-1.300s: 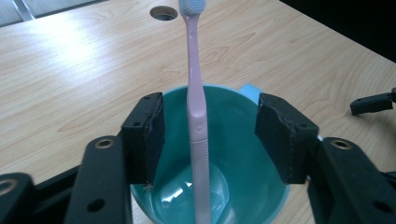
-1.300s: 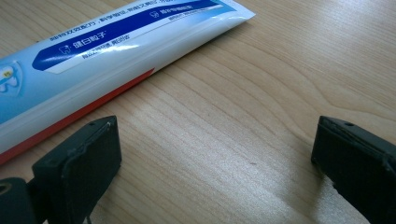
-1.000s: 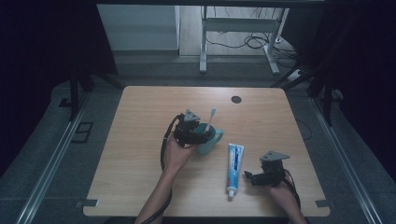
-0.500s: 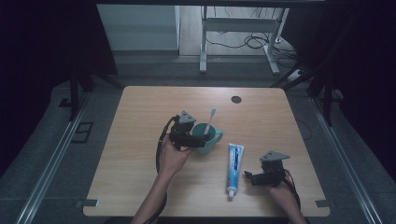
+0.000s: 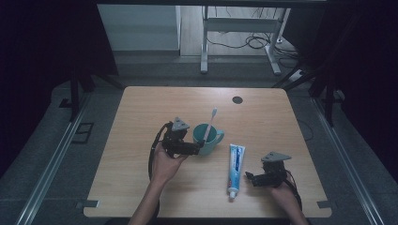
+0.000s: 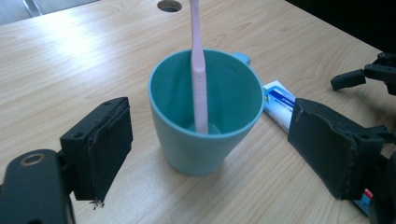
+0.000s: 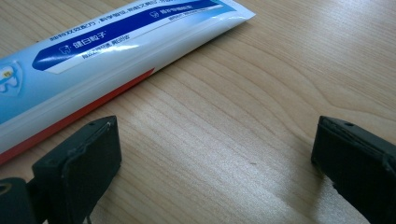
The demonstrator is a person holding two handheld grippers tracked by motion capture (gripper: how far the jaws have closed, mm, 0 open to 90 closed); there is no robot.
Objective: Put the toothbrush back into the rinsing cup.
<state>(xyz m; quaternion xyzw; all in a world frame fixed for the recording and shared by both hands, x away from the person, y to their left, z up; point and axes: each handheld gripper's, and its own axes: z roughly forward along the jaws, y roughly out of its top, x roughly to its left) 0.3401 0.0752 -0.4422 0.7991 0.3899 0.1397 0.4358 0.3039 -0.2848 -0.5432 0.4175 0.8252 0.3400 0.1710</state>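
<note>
Your left claw [image 5: 199, 146] sits left of centre on the wooden table [image 5: 141, 108], held in your left hand [image 5: 164, 159], with its grey three-cornered plate on top and its cable looping back toward your wrist. Its 2 black jaws are spread wide and point to the right, at a teal cup [image 5: 207, 138]. In the left gripper view the left claw [image 6: 212, 151] has 1 jaw on each side of the cup [image 6: 205, 126], both clear of its wall, gripping nothing. The cup stands upright on the table with its handle on the far side. A pink toothbrush [image 6: 198, 60] stands in the cup, its lower end on the cup's floor and its shaft leaning on the far rim; in the high view the toothbrush [image 5: 210, 123] tilts up and away from you.

Just right of the cup, a white and blue toothpaste tube [image 5: 235, 166] lies flat on the table, its cap end toward you.

Further right, near the front edge, your right claw [image 5: 249, 177] rests low, held in your right hand [image 5: 281, 187], jaws aimed left at the cap end of the tube. In the right gripper view the right claw [image 7: 215, 163] is wide open over bare wood, holding nothing, and the tube [image 7: 107, 51] lies just beyond its left jaw, apart from it.

A dark round hole [image 5: 237, 100] marks the table's far right part.
</note>
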